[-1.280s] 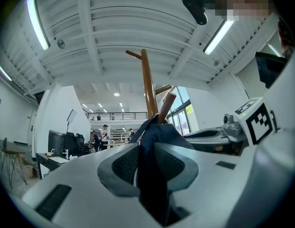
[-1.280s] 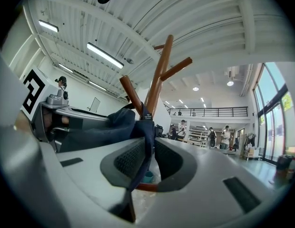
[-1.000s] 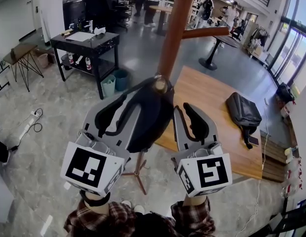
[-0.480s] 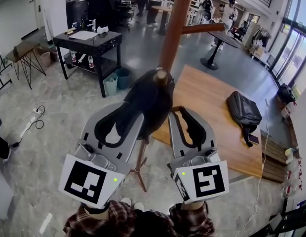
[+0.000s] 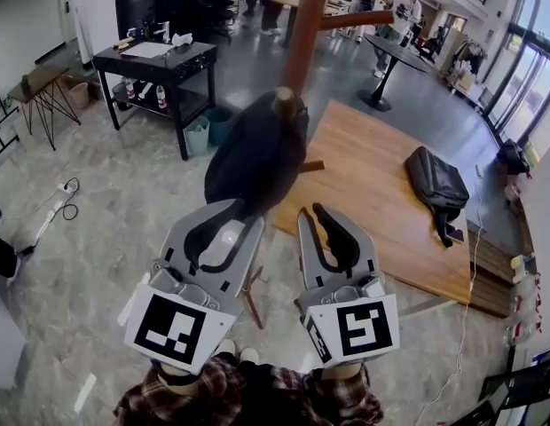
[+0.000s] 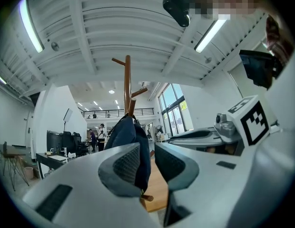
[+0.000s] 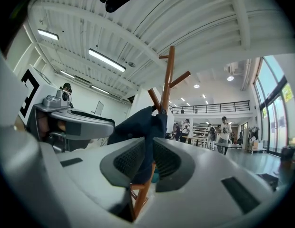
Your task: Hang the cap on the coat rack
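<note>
The dark navy cap [image 5: 257, 153] hangs from a peg on the brown wooden coat rack [image 5: 302, 34], its peak pointing down. My left gripper [image 5: 229, 222] sits just below the cap's lower edge. My right gripper [image 5: 321, 213] is beside it, a little to the right of the cap. In the left gripper view the cap [image 6: 126, 134] shows beyond the slightly parted jaws of the left gripper [image 6: 147, 163], and nothing is held. In the right gripper view the cap [image 7: 138, 125] and rack pole [image 7: 169, 75] stand ahead of the right gripper [image 7: 148, 163], which is open and holds nothing.
A wooden table [image 5: 381, 202] behind the rack carries a black bag [image 5: 439, 189]. A black desk [image 5: 155, 65] with teal bins [image 5: 208, 136] under it stands at the back left. A cable and power strip [image 5: 58, 211] lie on the floor. People [image 5: 399, 7] stand far back.
Both grippers have drawn back and down from the rack. The left gripper, which was against the cap, has come off it. The cap stays hanging on the peg.
</note>
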Demonstrator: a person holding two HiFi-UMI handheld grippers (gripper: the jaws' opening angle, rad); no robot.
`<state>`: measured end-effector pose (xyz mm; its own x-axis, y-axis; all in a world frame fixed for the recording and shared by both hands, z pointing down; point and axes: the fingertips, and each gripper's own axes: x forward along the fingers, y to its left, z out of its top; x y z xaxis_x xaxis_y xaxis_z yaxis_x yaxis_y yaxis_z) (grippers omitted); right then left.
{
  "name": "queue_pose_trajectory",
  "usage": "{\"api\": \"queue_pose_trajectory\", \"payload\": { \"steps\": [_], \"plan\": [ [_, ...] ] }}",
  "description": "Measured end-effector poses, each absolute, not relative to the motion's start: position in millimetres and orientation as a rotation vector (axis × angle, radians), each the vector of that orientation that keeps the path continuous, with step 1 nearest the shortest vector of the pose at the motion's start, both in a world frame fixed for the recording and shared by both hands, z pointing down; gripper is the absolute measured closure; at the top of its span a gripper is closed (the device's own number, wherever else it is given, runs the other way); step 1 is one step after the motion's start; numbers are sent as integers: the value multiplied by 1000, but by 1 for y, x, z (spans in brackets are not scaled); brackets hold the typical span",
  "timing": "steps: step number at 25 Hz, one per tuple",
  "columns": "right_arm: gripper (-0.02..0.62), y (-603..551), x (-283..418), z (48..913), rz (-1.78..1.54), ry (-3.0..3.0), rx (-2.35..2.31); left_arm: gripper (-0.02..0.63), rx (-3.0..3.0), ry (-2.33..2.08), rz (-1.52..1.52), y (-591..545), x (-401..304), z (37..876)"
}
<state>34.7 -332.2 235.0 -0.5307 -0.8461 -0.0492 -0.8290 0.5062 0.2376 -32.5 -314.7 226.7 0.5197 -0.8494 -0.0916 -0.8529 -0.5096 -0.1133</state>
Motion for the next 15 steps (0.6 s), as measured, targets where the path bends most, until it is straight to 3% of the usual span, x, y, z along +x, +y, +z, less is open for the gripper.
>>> {"api": "queue_pose_trajectory", "payload": {
  "steps": [4,9,15],
  "plan": [
    [550,-327,37,236,-343,-2673,1495,507,-2621,1472,27,-312,-27,231],
    [584,-325,41,235,-346,-2677,1513,595,-2626,1469,18,-311,-25,236],
    [584,-325,43,234,-341,-2677,1507,595,-2636,1455,16,-311,-21,234]
  ]
}}
